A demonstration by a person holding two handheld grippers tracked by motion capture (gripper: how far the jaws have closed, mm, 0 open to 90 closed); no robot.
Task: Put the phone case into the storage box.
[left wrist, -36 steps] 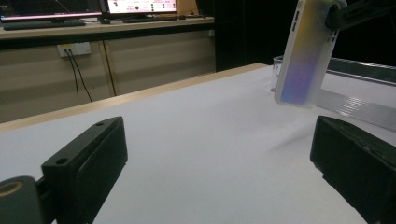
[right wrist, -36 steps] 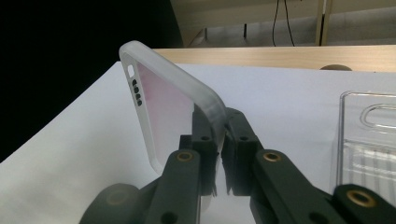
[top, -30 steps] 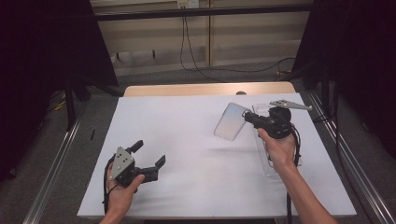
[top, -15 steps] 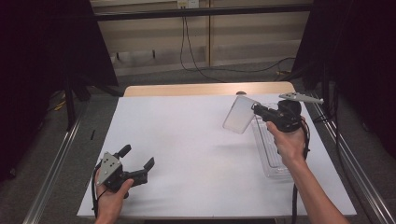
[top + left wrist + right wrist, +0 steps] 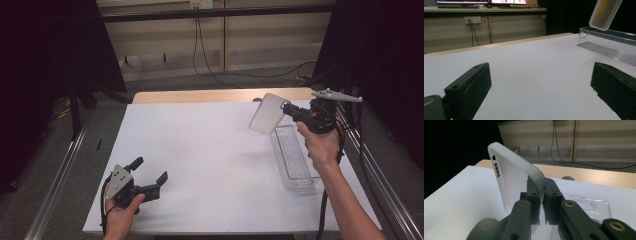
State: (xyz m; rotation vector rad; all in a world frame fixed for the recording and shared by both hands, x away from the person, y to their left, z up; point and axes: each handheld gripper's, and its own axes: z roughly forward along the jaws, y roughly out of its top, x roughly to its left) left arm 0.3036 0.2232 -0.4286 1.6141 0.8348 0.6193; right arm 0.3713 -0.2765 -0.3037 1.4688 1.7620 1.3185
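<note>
Since a second ago the right gripper (image 5: 289, 109) has carried the frosted phone case (image 5: 268, 114) up and off toward the far right corner of the tabletop (image 5: 210, 150), and the left gripper (image 5: 150, 176) has slid back toward the near left corner.

Right now the right gripper's jaws are pinched tight on one edge of the case, which hangs tilted in the air just over the far end of the clear plastic tray (image 5: 294, 160). That tray lies along the right edge of the tabletop, and I can't see anything lying in it.

Left gripper sits low by the near left corner, jaws spread wide with nothing between them, well apart from the tray.

Whole middle of the white top is bare, so lots of room between the two hands.

Right gripper view gives the close-up: pads (image 5: 534, 195) clamped on the case rim (image 5: 514, 177), plus little cutout holes near the case's top corner. Left gripper view looks low across the table at the tray's side wall (image 5: 609, 41) with the case (image 5: 604, 12) hovering just above it, and monitors on a desk in the background.
</note>
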